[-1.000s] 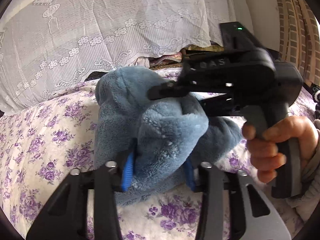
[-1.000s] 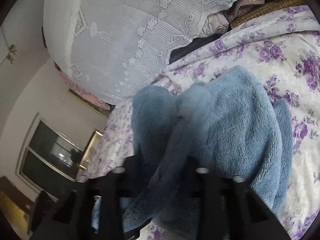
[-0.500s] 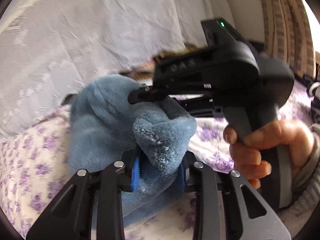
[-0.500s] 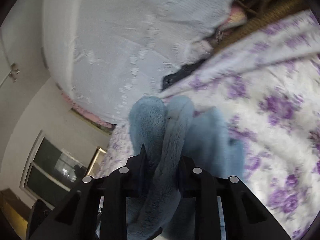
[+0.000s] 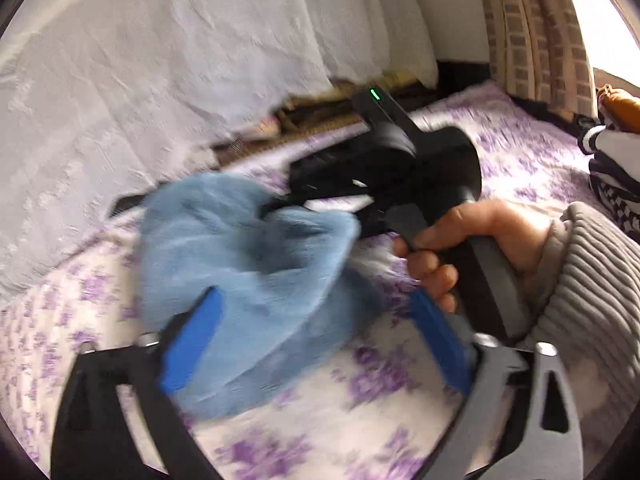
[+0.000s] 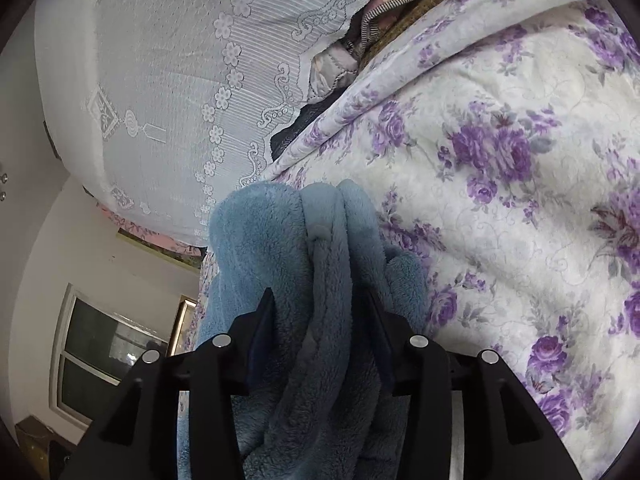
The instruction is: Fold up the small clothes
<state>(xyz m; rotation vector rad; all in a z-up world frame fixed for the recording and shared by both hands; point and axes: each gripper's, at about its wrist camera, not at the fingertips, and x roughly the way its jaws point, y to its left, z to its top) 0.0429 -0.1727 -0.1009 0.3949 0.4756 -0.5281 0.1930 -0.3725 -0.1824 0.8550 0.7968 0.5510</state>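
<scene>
A blue fleece garment hangs bunched above the purple-flowered bedsheet. My left gripper is opening; its blue pads stand wide apart on either side of the fleece without pressing it. A hand holds the right gripper opposite, its tips buried in the upper edge of the cloth. In the right wrist view the fleece fills the gap between the fingers of my right gripper, touching both pads as the jaws open.
A white lace cover drapes over a pile behind the bed. Striped and checked clothes lie at the far right on the sheet. A brown patterned curtain hangs beyond. A window shows low left.
The left jaws let go of the fleece and sprang wide apart. The right jaws spread a little with the cloth still between them, and the garment now hangs from the right gripper.
</scene>
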